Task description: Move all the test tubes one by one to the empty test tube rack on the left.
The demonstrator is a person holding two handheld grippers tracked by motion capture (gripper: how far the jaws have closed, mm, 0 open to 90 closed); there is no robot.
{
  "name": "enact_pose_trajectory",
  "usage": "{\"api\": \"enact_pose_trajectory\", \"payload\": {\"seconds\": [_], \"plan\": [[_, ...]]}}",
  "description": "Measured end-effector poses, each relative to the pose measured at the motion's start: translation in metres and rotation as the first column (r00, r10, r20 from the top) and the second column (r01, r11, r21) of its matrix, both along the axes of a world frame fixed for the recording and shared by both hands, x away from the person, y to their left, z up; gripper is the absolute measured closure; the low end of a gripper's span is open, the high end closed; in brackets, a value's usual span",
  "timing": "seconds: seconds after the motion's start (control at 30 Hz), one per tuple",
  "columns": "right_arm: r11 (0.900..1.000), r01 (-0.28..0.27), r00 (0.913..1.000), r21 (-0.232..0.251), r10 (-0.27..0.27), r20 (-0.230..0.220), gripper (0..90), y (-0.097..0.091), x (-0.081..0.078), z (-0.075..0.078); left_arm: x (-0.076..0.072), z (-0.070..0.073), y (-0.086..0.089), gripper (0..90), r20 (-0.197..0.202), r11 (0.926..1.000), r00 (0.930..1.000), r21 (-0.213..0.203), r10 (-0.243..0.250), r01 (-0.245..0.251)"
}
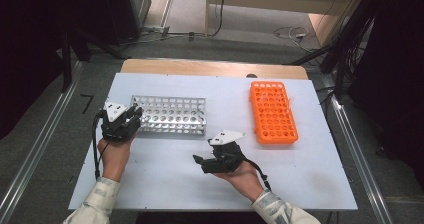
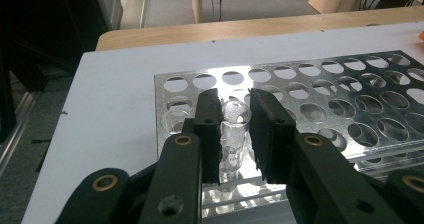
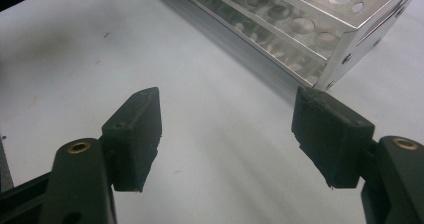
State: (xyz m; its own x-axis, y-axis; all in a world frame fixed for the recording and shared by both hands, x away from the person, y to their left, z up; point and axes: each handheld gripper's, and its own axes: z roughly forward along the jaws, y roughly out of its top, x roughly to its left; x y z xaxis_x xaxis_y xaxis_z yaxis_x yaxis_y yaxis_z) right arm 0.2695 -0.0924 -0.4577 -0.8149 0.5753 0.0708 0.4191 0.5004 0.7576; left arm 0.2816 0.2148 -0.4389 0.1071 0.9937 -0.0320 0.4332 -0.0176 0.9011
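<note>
Glass tube seated in metal rack, left gripper at the tube

High view. Person's left gripper [image 1: 134, 115] sits at the near-left corner of the metal test-tube rack [image 1: 172, 115], tips over the corner holes, probably because that is where the tube goes in or comes out. Right gripper [image 1: 199, 161] rests low over bare white tabletop [image 1: 165, 179] in front of the rack, jaws pointing left, carrying nothing; it looks parked out of the way so the left hand works alone. Orange plastic rack [image 1: 273, 112] lies well apart at the right, its holes apparently empty, though fine detail is too small to read.

Left gripper view. Clear glass test tube [image 2: 233, 139] stands upright in a hole near the rack's corner, rim above the top plate. The two black jaws bracket it closely, one on each side. A thin gap seems to show between pads and glass, so the jaws appear to sit around the tube rather than pinch it; the grip reads as loose at most. Upright seating suggests the rack now bears the tube's weight.

Right gripper view. Jaws stand wide apart, nothing between them, only tabletop. The metal rack's end wall [image 3: 350, 39] lies ahead at upper right, near but not touched. Spread jaws suit a hand waiting for its next pick.
</note>
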Motion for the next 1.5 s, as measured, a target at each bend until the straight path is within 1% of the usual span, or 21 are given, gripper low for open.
{"api": "enact_pose_trajectory", "payload": {"seconds": [0.13, 0.27, 0.4, 0.47, 0.53, 0.67, 0.77, 0.9, 0.97, 1.03, 1.1, 1.23, 1.37, 1.43, 1.5], "plan": [[1.0000, 0.000, 1.0000, 0.000, 0.000, 0.001, 26.7, 0.000, 0.000, 0.000, -0.001, 0.001, 0.001, 71.8, 0.006, 1.0000, 1.0000, -0.008, -0.002, 0.002], [1.0000, 0.001, 1.0000, -0.001, -0.001, 0.007, 26.6, -0.001, 0.001, 0.000, -0.003, 0.003, 0.001, 65.9, 0.018, 0.9998, 0.9998, -0.017, -0.009, 0.009], [1.0000, 0.007, 0.9999, 0.002, -0.007, 0.009, 26.6, -0.002, 0.001, 0.001, -0.006, 0.006, -0.001, 54.5, 0.036, 0.9991, 0.9993, -0.041, -0.009, 0.010], [0.9999, 0.012, 0.9999, 0.004, -0.012, 0.011, 26.6, -0.004, 0.002, 0.002, -0.007, 0.007, -0.002, 46.4, 0.037, 0.9973, 0.9993, -0.072, -0.009, 0.011], [0.9998, 0.021, 0.9997, 0.008, -0.021, 0.014, 26.5, -0.006, 0.004, 0.003, -0.008, 0.008, -0.002, 42.0, 0.035, 0.9953, 0.9993, -0.095, -0.014, 0.017], [0.9989, 0.044, 0.9989, 0.017, -0.044, 0.015, 26.5, -0.013, 0.007, 0.005, -0.010, 0.009, -0.005, 31.1, 0.028, 0.9957, 0.9995, -0.091, -0.013, 0.016], [0.9977, 0.063, 0.9978, 0.025, -0.063, 0.019, 26.5, -0.018, 0.010, 0.008, -0.013, 0.010, -0.010, 25.7, 0.033, 0.9966, 0.9993, -0.080, -0.014, 0.017], [0.9950, 0.091, 0.9952, 0.039, -0.093, 0.031, 26.5, -0.029, 0.015, 0.012, -0.017, 0.010, -0.018, 23.5, 0.026, 0.9956, 0.9988, -0.083, -0.042, 0.044], [0.9925, 0.114, 0.9927, 0.045, -0.115, 0.036, 26.6, -0.036, 0.019, 0.014, -0.017, 0.009, -0.022, 22.4, 0.022, 0.9951, 0.9980, -0.078, -0.059, 0.061], [0.9887, 0.140, 0.9890, 0.053, -0.142, 0.040, 26.6, -0.045, 0.024, 0.016, -0.019, 0.008, -0.026, 21.8, 0.019, 0.9946, 0.9973, -0.074, -0.071, 0.072], [0.9833, 0.172, 0.9836, 0.060, -0.175, 0.045, 26.6, -0.055, 0.028, 0.019, -0.019, 0.007, -0.030, 20.6, 0.016, 0.9942, 0.9969, -0.074, -0.077, 0.078], [0.9702, 0.231, 0.9696, 0.073, -0.236, 0.066, 26.5, -0.076, 0.039, 0.023, -0.021, 0.005, -0.036, 20.0, 0.020, 0.9941, 0.9964, -0.069, -0.082, 0.083], [0.9505, 0.295, 0.9502, 0.096, -0.303, 0.074, 26.5, -0.098, 0.049, 0.027, -0.022, 0.004, -0.038, 18.9, 0.018, 0.9933, 0.9955, -0.067, -0.093, 0.094], [0.9400, 0.327, 0.9377, 0.097, -0.336, 0.091, 26.7, -0.109, 0.054, 0.029, -0.022, 0.005, -0.037, 18.9, 0.018, 0.9932, 0.9956, -0.071, -0.092, 0.093], [0.9272, 0.360, 0.9247, 0.102, -0.370, 0.092, 26.7, -0.120, 0.059, 0.030, -0.022, 0.005, -0.037, 18.8, 0.019, 0.9929, 0.9954, -0.072, -0.094, 0.095]]}}
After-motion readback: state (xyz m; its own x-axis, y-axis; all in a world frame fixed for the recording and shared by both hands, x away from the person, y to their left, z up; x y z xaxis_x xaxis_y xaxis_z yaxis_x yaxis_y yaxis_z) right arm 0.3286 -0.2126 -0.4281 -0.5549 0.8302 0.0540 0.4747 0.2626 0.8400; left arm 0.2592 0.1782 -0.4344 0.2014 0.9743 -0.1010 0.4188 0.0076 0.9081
